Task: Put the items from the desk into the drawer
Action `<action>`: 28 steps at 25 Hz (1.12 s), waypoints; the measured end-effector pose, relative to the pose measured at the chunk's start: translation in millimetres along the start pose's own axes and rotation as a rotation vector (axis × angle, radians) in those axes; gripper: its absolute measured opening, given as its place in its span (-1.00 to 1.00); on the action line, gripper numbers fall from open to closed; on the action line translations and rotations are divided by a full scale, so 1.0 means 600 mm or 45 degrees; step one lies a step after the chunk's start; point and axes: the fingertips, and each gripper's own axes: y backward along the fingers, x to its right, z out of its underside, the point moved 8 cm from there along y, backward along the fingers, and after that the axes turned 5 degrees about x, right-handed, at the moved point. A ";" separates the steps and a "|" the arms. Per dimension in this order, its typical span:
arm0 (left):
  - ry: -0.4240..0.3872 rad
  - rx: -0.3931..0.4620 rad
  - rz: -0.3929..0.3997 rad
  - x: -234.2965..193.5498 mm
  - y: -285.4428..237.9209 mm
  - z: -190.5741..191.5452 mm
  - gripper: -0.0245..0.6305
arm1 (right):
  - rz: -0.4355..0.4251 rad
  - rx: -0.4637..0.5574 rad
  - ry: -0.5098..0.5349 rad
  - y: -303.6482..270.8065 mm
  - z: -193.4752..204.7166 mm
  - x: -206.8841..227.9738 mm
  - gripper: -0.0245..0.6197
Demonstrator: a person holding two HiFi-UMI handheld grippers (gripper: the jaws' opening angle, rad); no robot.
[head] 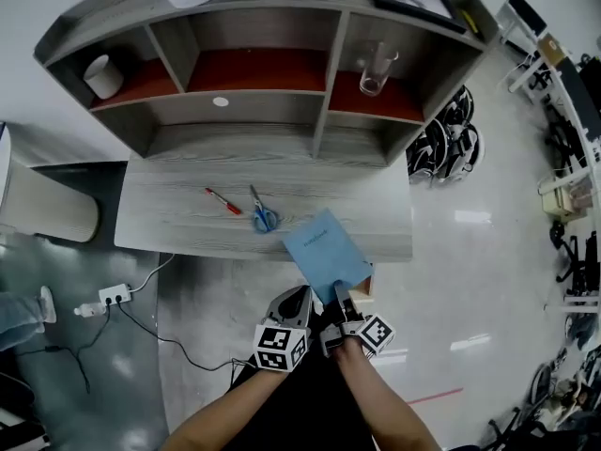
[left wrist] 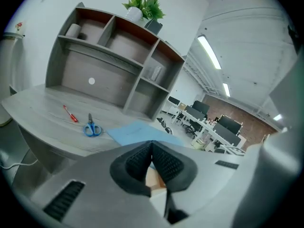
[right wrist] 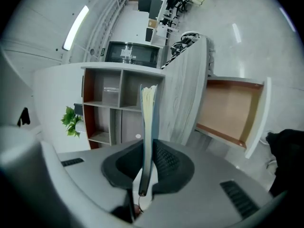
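Three items belong to this job: a red pen (head: 223, 201), a pair of blue scissors (head: 264, 216) and a blue notebook (head: 326, 255). The first two lie near each other on the desk (head: 169, 219). We have the notebook clamped in the right gripper (head: 343, 299) by its near edge. It is lifted off the wood and sits over the desk's front edge, just above the open drawer (right wrist: 232, 110). The right gripper view shows it edge-on between the pads, which press on both covers, with the pages spreading a little at the far end. We judge it light but floppy. Held at one edge it will likely sag and swing, and the smooth cover could slip in the pads, so a bite near the spine and a low, flat release into the drawer seems safest to us. The left gripper (head: 299, 299) sits beside the right one with its jaws together and nothing between them. For the scissors we would pinch across the shut blades or one handle loop. They are stiff, heavier and hard, so they may pivot in the pads. The pen is thin, round and liable to roll, and we would take it at its middle, across the barrel.
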 end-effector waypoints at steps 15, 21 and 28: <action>-0.046 -0.080 0.095 0.066 0.075 0.093 -0.88 | 0.062 0.246 -0.117 0.224 0.018 0.068 -0.75; -0.011 -0.133 0.156 0.076 0.042 0.113 -0.88 | 0.065 0.254 -0.125 0.243 0.007 0.126 -0.75; -0.019 -0.180 0.146 0.070 0.024 0.127 -0.88 | 0.126 0.378 -0.218 0.248 0.007 0.198 -0.75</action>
